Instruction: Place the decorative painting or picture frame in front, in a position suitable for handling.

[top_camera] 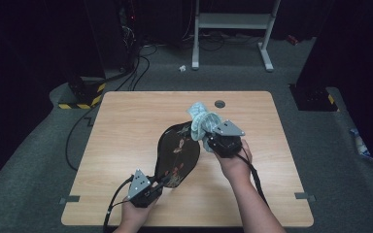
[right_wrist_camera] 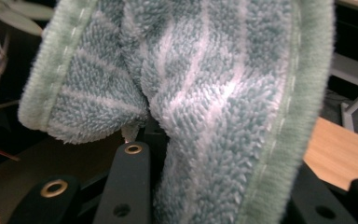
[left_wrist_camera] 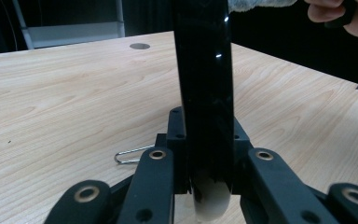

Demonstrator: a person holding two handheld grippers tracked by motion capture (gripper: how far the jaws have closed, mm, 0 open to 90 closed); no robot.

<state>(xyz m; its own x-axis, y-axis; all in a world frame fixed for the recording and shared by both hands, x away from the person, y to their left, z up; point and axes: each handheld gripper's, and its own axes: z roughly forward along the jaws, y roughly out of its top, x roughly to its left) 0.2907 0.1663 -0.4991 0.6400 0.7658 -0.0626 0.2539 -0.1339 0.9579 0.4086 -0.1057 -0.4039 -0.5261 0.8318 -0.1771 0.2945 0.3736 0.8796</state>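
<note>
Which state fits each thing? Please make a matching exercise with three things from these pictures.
Things:
1. black oval lacquer tray
2. teal striped terry cloth
3. small metal wire clip

States:
A. lying loose on the wooden table
B. gripped at its edge by the left gripper
C. bunched in the right gripper

Pairs: 1-B, 2-C, 3-A

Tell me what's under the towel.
Under the towel lies the far end of the black plate, which the left gripper clamps by its near rim. The right gripper holds the towel. The plate surface beneath the cloth is covered.
</note>
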